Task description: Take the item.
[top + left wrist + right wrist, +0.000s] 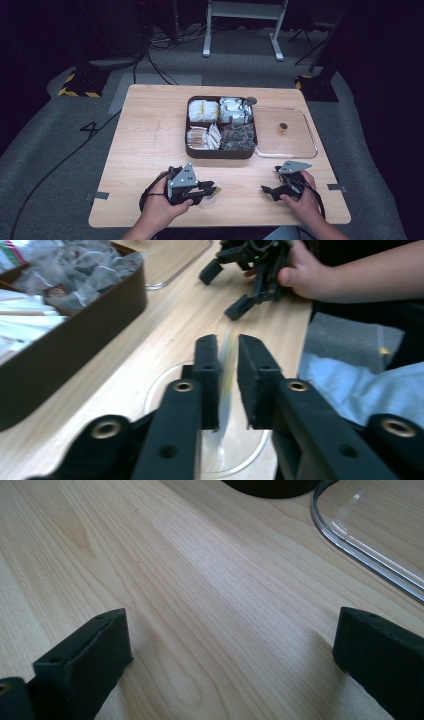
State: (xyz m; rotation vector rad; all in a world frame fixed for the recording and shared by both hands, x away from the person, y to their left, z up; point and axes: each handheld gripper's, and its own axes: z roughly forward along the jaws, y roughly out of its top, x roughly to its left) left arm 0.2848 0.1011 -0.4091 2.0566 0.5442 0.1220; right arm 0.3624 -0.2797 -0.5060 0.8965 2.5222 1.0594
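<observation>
Near the lower middle of the high view, the left gripper (212,189) has its fingers narrowed on a thin pale sachet with a yellow edge (227,375), held above a small clear round dish (165,385) on the light wooden counter (150,145). The grip looks slight; the sachet could slip out or miss the dish if tilted. At lower right, the right gripper (267,190) rests with fingers wide, holding nothing, close to the clear plastic tray lid (300,145) beside the dark brown four-compartment box (220,152); a careless sweep could knock it.
</observation>
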